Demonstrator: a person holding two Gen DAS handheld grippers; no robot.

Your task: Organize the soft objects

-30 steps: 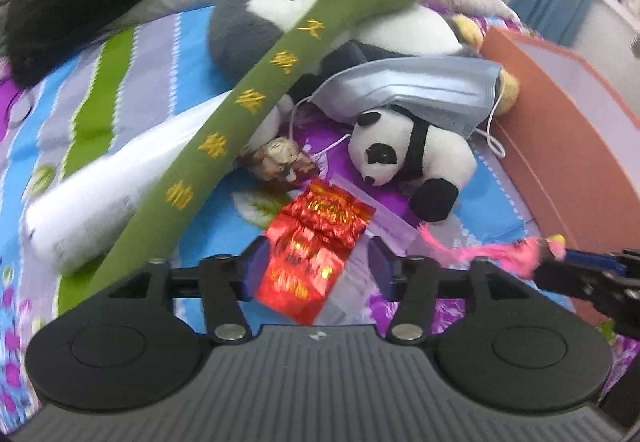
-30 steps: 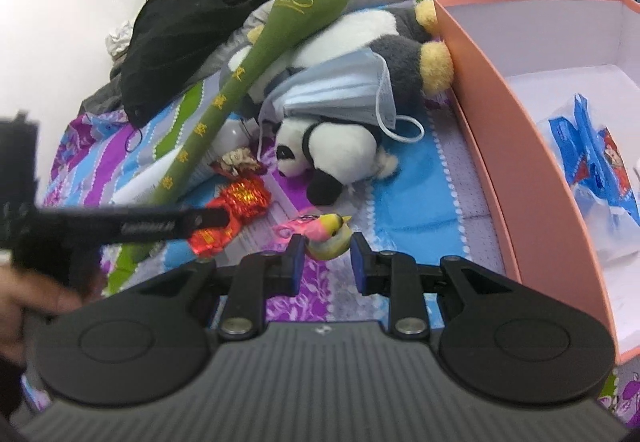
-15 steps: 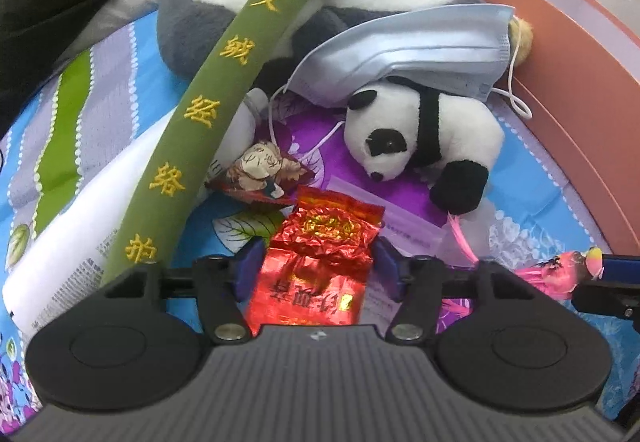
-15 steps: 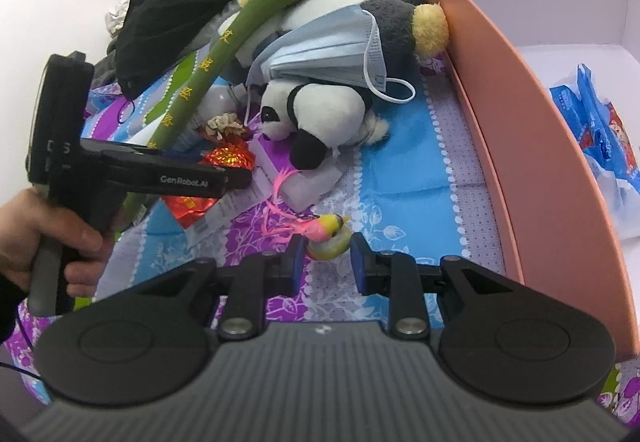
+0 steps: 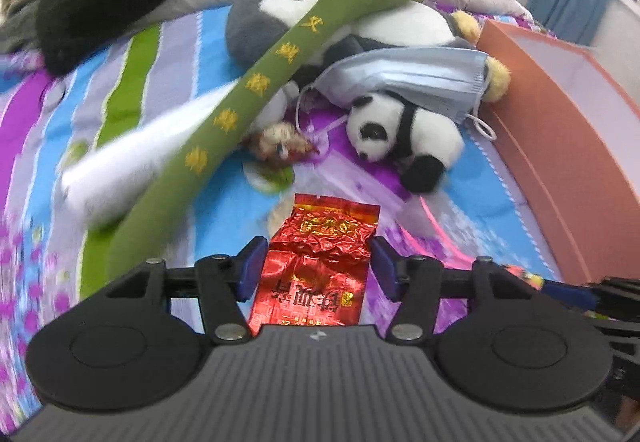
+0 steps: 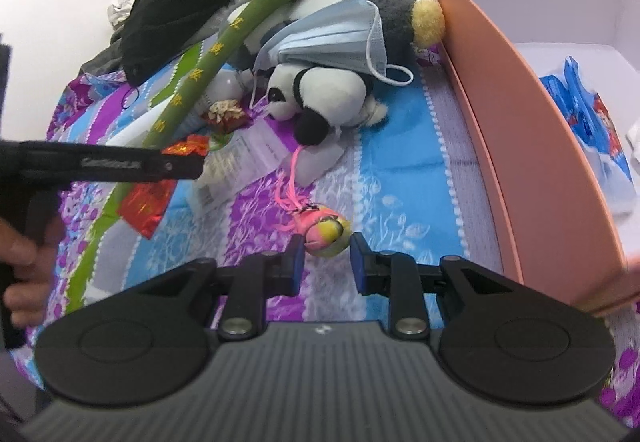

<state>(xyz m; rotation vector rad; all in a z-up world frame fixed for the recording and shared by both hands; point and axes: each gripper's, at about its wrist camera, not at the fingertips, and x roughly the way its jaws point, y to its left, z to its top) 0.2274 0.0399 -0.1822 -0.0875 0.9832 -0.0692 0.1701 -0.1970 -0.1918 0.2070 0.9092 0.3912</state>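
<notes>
Soft toys, packets and a face mask lie scattered over a striped, flowered bedspread (image 6: pixel 404 146), with an open orange box (image 6: pixel 520 130) standing at its right side, presumably where the loose things are meant to go.

At the left, the left gripper (image 5: pixel 316 268) has a crinkled red foil packet (image 5: pixel 320 262) between its jaws. In the right wrist view the packet hangs clear of the bed from the gripper's tip, so it is held and lifted; the jaws stand about midway open, closed on the packet's width. Carrying it flat between the pads likely keeps the foil from folding.

Behind it, a long green plush stick (image 5: pixel 288 54) leans across a large grey and white plush (image 5: pixel 264 14), over a white roll (image 5: pixel 136 158). A small dried-flower bundle (image 5: pixel 280 142) sits by the stick's lower part. A small panda toy (image 5: pixel 396 138) lies on its side beside it, with a blue face mask (image 5: pixel 416 78) draped over its back. The pile looks dropped, not sorted.

Further right, the right gripper (image 6: pixel 326 256) has a small pink and yellow bird toy (image 6: pixel 324 234) between its narrowly parted jaws. The toy appears to touch the left pad only, with a gap on the right, so a firm grip cannot be confirmed. Its pink cord trails back toward the panda.

The box holds a blue and white plastic bag (image 6: pixel 592 130) on its white floor; the rest of what shows is bare.
</notes>
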